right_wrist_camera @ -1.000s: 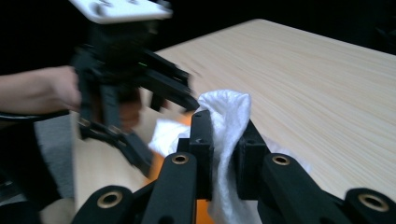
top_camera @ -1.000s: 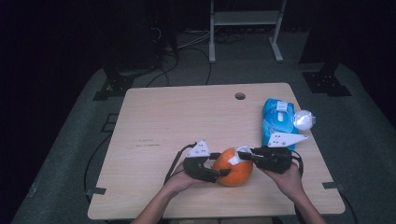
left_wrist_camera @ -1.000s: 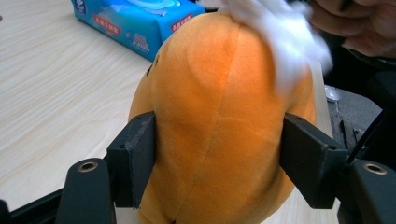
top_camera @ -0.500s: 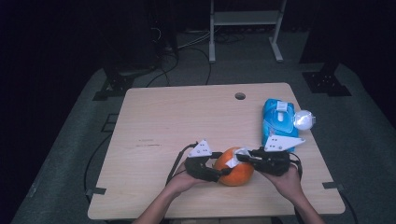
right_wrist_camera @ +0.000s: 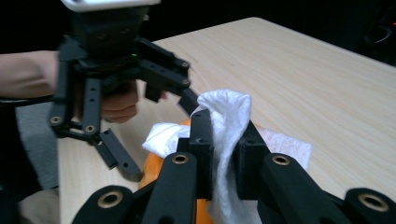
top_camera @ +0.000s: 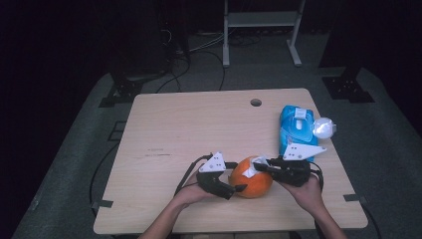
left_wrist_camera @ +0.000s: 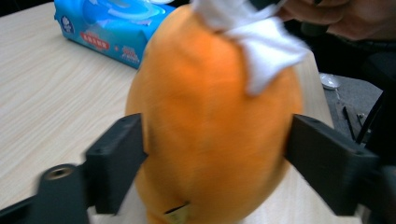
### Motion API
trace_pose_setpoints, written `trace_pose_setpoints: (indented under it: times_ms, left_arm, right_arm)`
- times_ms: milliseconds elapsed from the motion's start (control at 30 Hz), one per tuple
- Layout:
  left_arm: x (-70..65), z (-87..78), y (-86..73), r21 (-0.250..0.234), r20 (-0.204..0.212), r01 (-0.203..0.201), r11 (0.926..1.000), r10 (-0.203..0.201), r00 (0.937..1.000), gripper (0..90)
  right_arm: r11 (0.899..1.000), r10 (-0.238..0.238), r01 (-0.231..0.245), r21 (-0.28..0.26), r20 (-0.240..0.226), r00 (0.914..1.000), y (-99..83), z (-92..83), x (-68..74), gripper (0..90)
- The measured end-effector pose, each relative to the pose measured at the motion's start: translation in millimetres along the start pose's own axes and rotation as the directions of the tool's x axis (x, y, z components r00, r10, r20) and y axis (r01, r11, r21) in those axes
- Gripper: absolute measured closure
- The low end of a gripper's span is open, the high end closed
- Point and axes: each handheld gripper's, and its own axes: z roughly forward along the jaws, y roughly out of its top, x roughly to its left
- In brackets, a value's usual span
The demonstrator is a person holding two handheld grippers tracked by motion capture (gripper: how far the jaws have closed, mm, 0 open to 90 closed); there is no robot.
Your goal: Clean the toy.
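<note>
Your right gripper (right_wrist_camera: 223, 154) view shows jaws pinching the wipe (right_wrist_camera: 229, 126). Left gripper (left_wrist_camera: 212, 163) just opened, jaws wide astride the orange (left_wrist_camera: 210, 121), hand low.

A blue wet-wipe pack (top_camera: 296, 128) lies on the wooden table (top_camera: 199, 124), just beyond the right-hand gripper, lid upward. A crumpled white ball (top_camera: 323, 128) touches the pack's outer edge. A round cable hole (top_camera: 256, 102) sits farther off, near the table's far edge. Behind the table stands a metal frame (top_camera: 261, 27), with cables (top_camera: 199, 47) on the floor.
</note>
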Motion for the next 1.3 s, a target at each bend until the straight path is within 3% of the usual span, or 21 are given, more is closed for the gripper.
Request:
trace_pose_setpoints:
  times_ms: [167,233,300,400,567,633,867,1000,1067,1133,1200,1300]
  left_arm:
    - [-2.2,15.0,-5.6,0.009,0.018,-0.051,0.9987,0.051,0.9986,7.4]
    - [-4.2,15.7,-5.1,0.008,0.005,-0.058,0.9983,0.058,0.9983,10.0]
    - [-6.7,11.1,-2.1,0.000,-0.022,-0.060,0.9982,0.060,0.9979,22.2]
    - [-13.2,4.5,5.9,-0.003,-0.061,-0.090,0.9959,0.090,0.9941,31.1]
    - [-16.2,-14.7,24.7,-0.043,-0.060,-0.079,0.9959,0.077,0.9952,32.3]
    - [-17.6,-19.9,29.4,-0.043,-0.067,-0.082,0.9957,0.079,0.9946,32.2]
    - [-15.2,-18.4,22.8,0.047,-0.080,-0.069,0.9965,0.073,0.9941,32.2]
    - [-13.2,-16.5,22.6,0.051,-0.084,-0.057,0.9971,0.061,0.9946,32.0]
    - [-13.1,-12.6,21.1,0.049,-0.084,-0.051,0.9975,0.055,0.9949,31.5]
    - [-14.2,-10.0,20.5,0.052,-0.081,-0.055,0.9971,0.059,0.9950,31.2]
    - [-14.1,-10.4,20.3,0.050,-0.081,-0.054,0.9973,0.058,0.9950,30.8]
    - [-12.6,-11.4,19.0,0.042,-0.080,-0.046,0.9981,0.049,0.9956,30.5]
  right_arm:
    - [1.000,-0.021,0.021,0.015,-0.030,0.9993,1.4,5.5,6.6,79.1]
    - [1.000,-0.025,0.026,0.017,-0.030,0.9992,2.9,6.6,7.9,79.0]
    - [1.000,-0.028,0.028,0.010,-0.020,0.9994,3.8,7.1,8.6,79.1]
    - [1.000,-0.022,0.021,-0.016,-0.019,0.9996,7.2,4.1,9.3,79.1]
    - [0.998,-0.005,0.005,-0.060,0.005,1.0000,9.7,-9.1,2.6,79.1]
    - [0.997,0.025,-0.026,-0.071,-0.005,0.9997,7.2,-11.3,-2.6,79.1]
    - [0.995,0.097,-0.097,0.006,-0.045,0.9942,-9.2,6.9,-11.9,79.1]
    - [0.997,0.079,-0.080,-0.010,-0.051,0.9956,-5.4,9.2,-5.7,79.3]
    - [0.996,0.080,-0.083,-0.028,-0.093,0.9924,-1.6,10.7,-0.8,79.2]
    - [0.997,0.072,-0.074,-0.023,-0.097,0.9927,-0.9,12.2,1.5,79.1]
    - [0.999,0.052,-0.053,-0.009,-0.081,0.9954,-1.2,13.7,2.7,79.2]
    - [0.997,0.076,-0.076,0.000,-0.067,0.9949,-5.5,12.0,-5.0,79.2]
